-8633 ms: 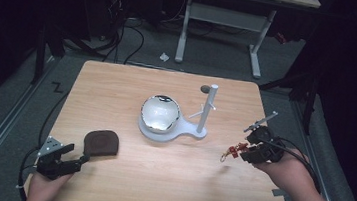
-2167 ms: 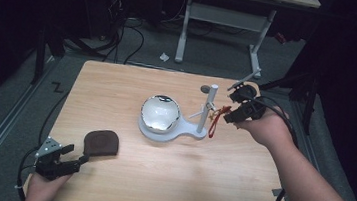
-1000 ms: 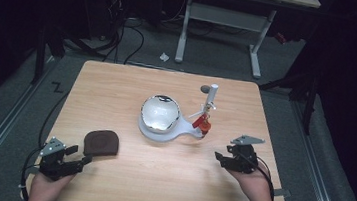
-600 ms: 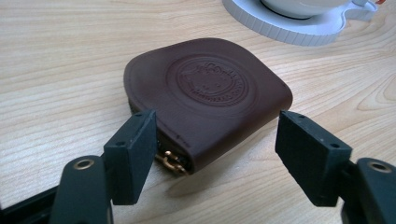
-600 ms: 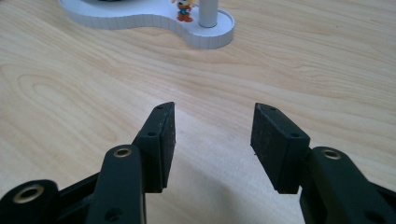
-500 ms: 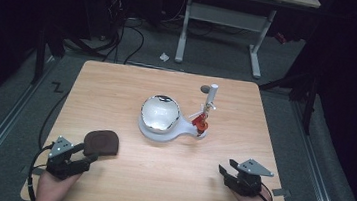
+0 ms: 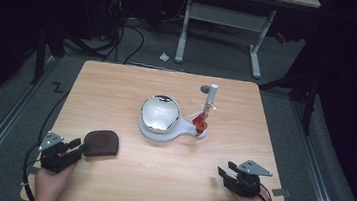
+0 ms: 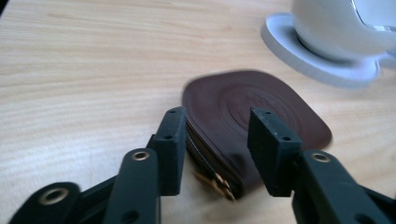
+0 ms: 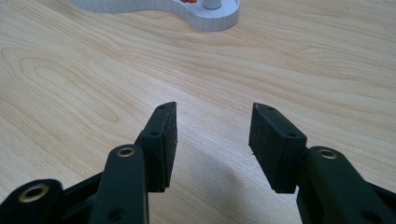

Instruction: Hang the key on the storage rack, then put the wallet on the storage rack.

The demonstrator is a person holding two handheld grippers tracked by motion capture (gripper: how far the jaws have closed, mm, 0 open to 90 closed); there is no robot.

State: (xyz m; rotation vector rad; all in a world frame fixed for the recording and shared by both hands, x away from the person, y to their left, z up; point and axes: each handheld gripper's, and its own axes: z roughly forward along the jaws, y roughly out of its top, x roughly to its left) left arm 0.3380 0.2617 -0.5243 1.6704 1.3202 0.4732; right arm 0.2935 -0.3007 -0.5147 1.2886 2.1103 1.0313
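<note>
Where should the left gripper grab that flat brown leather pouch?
Grip the near zippered edge of the flat brown leather pouch, coming in low from the person's side. It lies flat, so only its thin edge fits between the left gripper jaws, already straddling it.

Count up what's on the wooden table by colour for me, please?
Brown: 1, the pouch
White: 1, the stand with its post
Silver: 1, the dome on that stand
Red: 1, the small piece at the post
Total: 4

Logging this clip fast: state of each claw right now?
Left claw: jaws just closing around the brown pouch; grip cannot be told.
Right claw: open, nothing between the jaws, above the table.
</note>
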